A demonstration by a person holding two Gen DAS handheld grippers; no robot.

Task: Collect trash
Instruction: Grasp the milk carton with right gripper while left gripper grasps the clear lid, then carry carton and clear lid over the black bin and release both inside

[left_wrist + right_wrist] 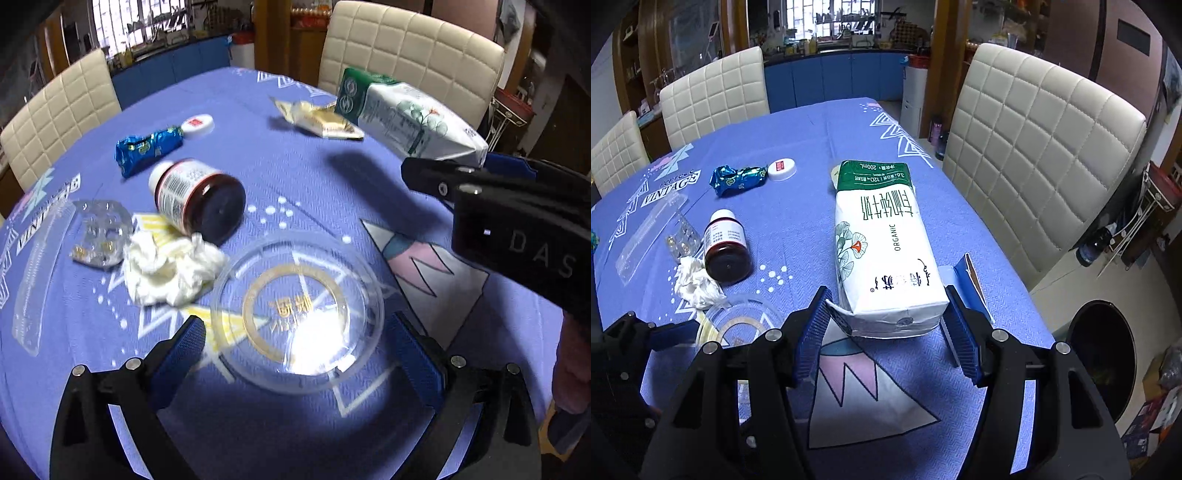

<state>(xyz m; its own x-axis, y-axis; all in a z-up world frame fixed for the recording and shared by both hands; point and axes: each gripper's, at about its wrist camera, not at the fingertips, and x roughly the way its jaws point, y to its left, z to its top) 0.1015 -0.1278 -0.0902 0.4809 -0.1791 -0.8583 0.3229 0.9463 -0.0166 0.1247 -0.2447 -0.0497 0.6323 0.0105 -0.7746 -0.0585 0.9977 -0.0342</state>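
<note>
In the left wrist view, our left gripper (295, 354) stands spread wide with nothing pinched. The clear plastic lid (297, 317) lies flat on the counter (303, 173) right between and just ahead of its fingers. Beyond the gripper to the left lie the crumpled tissue (170, 269) and the dark bottle (199, 203) on its side. Off to the right, our right gripper (443, 181) carries the milk carton (410, 118).

In the right wrist view, our right gripper (886, 328) pinches the milk carton (882, 251) by its near end, long axis running straight away from the fingers. A dark bin (1104, 354) sits below the gripper to the right, past the counter's edge; we judge the carton goes there next.
</note>
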